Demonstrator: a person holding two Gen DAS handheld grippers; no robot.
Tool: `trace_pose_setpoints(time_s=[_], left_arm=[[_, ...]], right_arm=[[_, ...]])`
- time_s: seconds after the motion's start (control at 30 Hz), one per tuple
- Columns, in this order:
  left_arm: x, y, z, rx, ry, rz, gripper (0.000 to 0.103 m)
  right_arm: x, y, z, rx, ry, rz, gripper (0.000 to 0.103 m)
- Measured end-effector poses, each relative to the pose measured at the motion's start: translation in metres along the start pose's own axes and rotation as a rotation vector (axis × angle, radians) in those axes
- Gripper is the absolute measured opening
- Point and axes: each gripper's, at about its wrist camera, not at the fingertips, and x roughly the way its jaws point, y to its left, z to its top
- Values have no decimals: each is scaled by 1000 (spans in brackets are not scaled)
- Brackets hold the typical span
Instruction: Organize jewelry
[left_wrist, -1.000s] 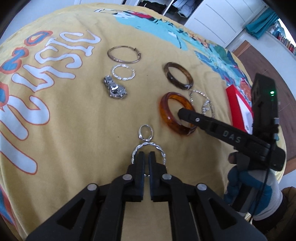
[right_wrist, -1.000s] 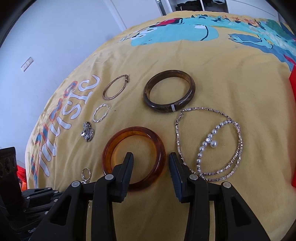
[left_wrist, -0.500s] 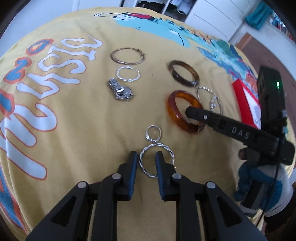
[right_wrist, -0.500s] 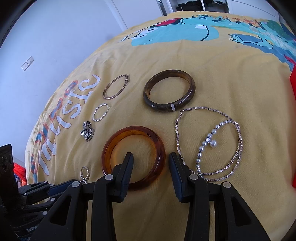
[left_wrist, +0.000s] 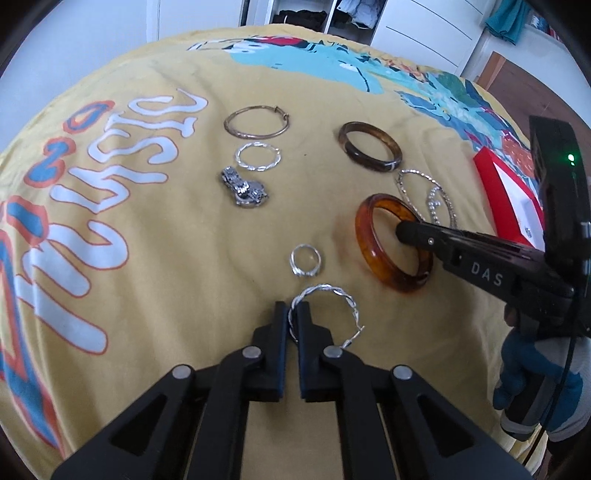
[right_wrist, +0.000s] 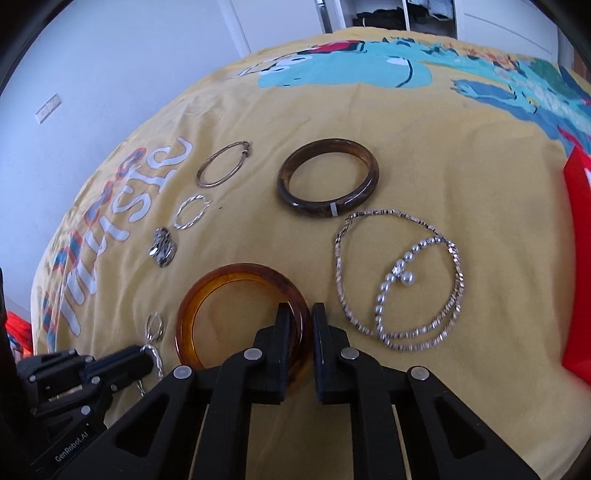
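I have my left gripper (left_wrist: 293, 312) pinched on the twisted silver hoop (left_wrist: 325, 310), jaws just closed on its thin wire near one edge; held off-centre, it may swing or slip free when lifted. My right gripper (right_wrist: 298, 314) has just clamped the wall of the amber bangle (right_wrist: 236, 284) on the yellow cloth (left_wrist: 166, 258). Its smooth resin could squirt out. Beyond, the chain necklace (right_wrist: 402, 332) lies near; a careless drag might snag it.
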Motion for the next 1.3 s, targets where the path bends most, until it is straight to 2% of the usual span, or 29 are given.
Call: trace_pose_setpoints(time_s=[0.5,0.97,1.3], left_arm=[[-59,-33,-8,49,-71,4,4],[-114,-104,-19,165,-153,16,4],[-125,-154,-17,247,-174,2,4]], right_arm=[[-96,-20,-37,33,-92,-48,10],[-186,-60,-78,123,-194,-110,10],[-219,-103,-99,194,-233,-157,10]])
